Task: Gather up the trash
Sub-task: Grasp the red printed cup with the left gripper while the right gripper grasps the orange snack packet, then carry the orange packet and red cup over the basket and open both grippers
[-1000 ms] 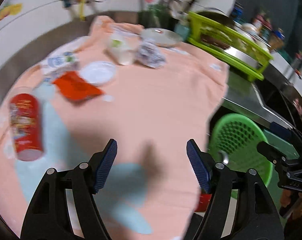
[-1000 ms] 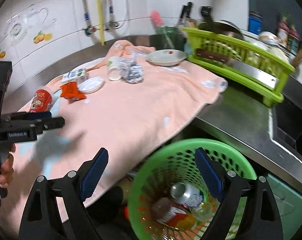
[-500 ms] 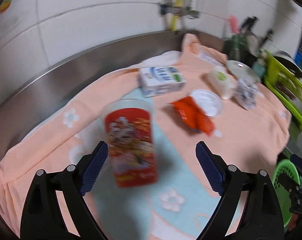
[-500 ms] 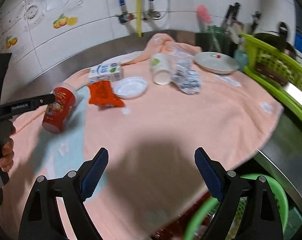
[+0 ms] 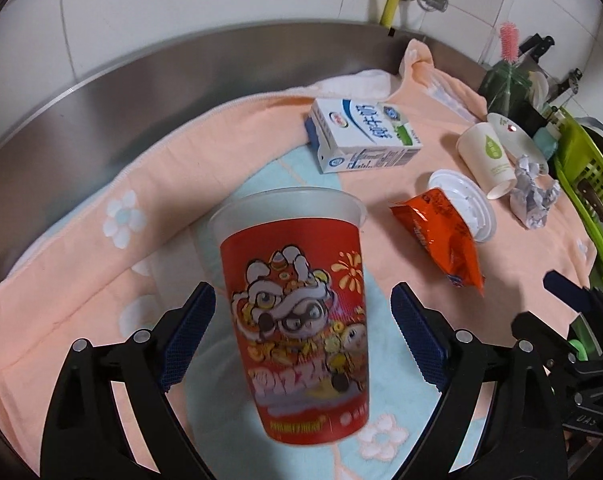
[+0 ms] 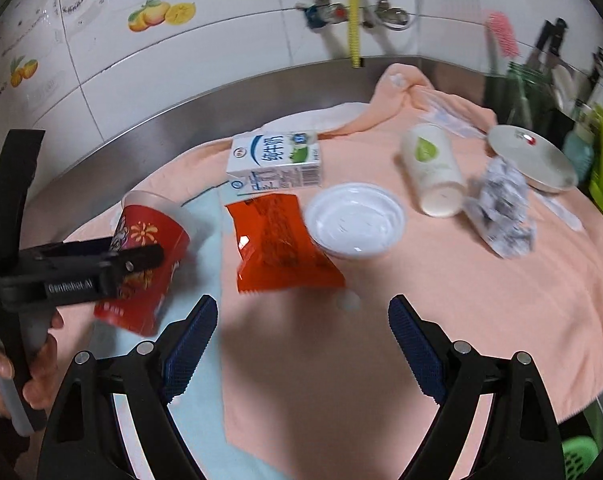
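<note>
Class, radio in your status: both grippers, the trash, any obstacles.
Left gripper open, straddling red cup. Right gripper open, empty, short of snack bag. Nothing blocking.

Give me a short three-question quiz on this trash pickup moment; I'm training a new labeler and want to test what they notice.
1. True or false: the left claw has its pads pressed against the red cup.
2. Multiple choice: what lies right beside the orange snack bag, touching its edge? A) the milk carton B) the white lid C) the crumpled paper
3. Fill in: the paper cup lies on its ____ on the peach towel.

Key
1. False: the cup lies between the open pads, with gaps on both sides.
2. B
3. side
</note>
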The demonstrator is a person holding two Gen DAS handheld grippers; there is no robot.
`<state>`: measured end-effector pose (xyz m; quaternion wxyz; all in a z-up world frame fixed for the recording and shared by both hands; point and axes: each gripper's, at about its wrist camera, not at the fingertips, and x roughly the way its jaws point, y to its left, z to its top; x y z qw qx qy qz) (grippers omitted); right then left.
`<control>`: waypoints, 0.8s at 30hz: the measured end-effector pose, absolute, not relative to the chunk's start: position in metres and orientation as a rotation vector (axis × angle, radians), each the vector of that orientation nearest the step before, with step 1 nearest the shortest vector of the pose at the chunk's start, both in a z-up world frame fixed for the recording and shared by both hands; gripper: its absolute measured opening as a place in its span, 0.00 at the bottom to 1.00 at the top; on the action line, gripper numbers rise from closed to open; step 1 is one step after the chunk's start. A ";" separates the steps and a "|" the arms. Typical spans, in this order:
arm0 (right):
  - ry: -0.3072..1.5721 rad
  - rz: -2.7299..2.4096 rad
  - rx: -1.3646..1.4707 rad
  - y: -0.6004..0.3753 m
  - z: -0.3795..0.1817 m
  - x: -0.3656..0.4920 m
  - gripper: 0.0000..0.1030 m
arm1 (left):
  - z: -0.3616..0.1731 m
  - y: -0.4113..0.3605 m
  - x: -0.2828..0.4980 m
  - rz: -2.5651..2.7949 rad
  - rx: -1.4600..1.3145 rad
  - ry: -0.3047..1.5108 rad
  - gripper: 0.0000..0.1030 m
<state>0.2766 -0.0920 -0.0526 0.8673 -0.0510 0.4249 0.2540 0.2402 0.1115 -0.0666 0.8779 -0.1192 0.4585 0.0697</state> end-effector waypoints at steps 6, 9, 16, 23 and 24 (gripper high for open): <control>0.894 0.546 -0.116 -0.077 -0.057 0.295 0.82 | -0.083 0.123 0.250 0.105 -0.284 0.984 0.73; 0.889 0.554 -0.129 -0.071 -0.058 0.301 0.82 | -0.084 0.127 0.246 0.081 -0.294 0.972 0.72; 0.893 0.577 -0.215 -0.043 -0.067 0.308 0.76 | -0.078 0.142 0.236 0.084 -0.280 0.951 0.71; 0.906 0.509 -0.343 -0.018 -0.086 0.315 0.54 | -0.074 0.158 0.227 0.101 -0.283 0.937 0.71; 0.902 0.498 -0.357 -0.017 -0.087 0.315 0.52 | -0.074 0.159 0.227 0.101 -0.284 0.939 0.71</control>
